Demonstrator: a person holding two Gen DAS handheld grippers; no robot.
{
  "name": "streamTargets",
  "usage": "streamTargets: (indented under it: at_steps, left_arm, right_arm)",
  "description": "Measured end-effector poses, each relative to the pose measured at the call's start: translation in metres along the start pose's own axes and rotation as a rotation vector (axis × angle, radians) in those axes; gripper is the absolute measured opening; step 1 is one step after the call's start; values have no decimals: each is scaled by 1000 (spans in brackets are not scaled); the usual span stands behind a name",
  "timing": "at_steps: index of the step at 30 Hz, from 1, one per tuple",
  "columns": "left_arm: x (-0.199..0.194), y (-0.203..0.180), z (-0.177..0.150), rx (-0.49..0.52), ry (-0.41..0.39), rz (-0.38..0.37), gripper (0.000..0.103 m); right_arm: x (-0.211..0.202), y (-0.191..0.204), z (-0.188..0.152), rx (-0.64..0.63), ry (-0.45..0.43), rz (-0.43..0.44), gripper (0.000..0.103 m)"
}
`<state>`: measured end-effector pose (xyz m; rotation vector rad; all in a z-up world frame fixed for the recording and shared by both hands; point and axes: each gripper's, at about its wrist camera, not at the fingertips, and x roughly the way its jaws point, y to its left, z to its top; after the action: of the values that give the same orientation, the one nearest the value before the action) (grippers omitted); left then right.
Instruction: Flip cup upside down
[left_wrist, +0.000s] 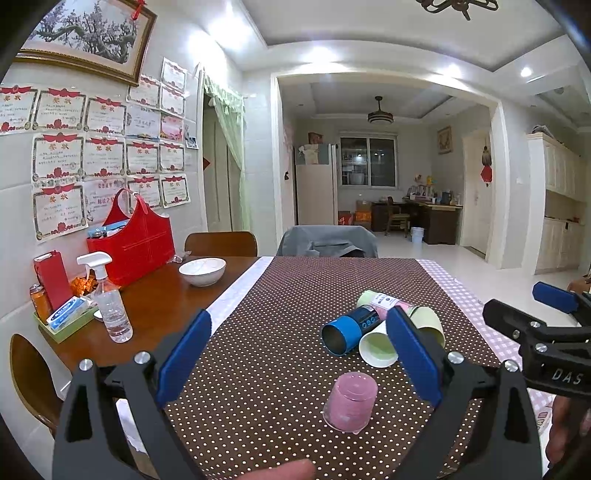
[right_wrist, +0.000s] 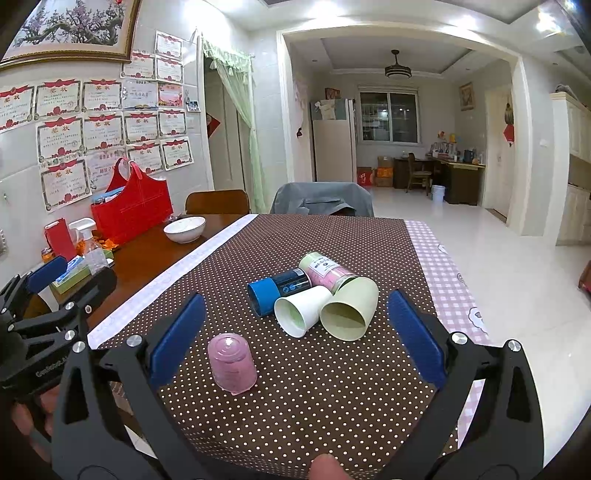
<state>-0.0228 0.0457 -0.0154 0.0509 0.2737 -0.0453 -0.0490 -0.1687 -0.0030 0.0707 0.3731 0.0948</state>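
Observation:
A pink cup (left_wrist: 351, 402) (right_wrist: 232, 363) stands upside down on the brown dotted cloth (left_wrist: 258, 369) (right_wrist: 332, 398). Behind it several cups lie on their sides in a cluster: a blue and black one (left_wrist: 349, 328) (right_wrist: 277, 291), a white one (left_wrist: 376, 349) (right_wrist: 301, 310), a pale green one (left_wrist: 428, 323) (right_wrist: 351, 310) and a pink and green labelled one (left_wrist: 384, 301) (right_wrist: 327, 267). My left gripper (left_wrist: 299, 354) is open and empty above the pink cup. My right gripper (right_wrist: 295, 339) is open and empty, near the cluster. Each gripper shows in the other's view (left_wrist: 546, 321) (right_wrist: 55, 291).
On the bare wooden table (left_wrist: 159, 295) at the left stand a white bowl (left_wrist: 202, 270) (right_wrist: 184, 228), a spray bottle (left_wrist: 109, 299), a red bag (left_wrist: 131, 243) (right_wrist: 131, 210) and a green tray of small items (left_wrist: 62, 317). Chairs (left_wrist: 328, 242) stand at the far edge.

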Motion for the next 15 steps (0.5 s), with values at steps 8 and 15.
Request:
streamTargets:
  at_steps: [8, 15]
  left_arm:
    - [0, -1, 0, 3, 5, -10, 94]
    - [0, -1, -1, 3, 10, -20, 94]
  right_arm:
    - [0, 0, 0, -1, 2, -1, 97]
    - [2, 0, -2, -1, 11, 0, 97]
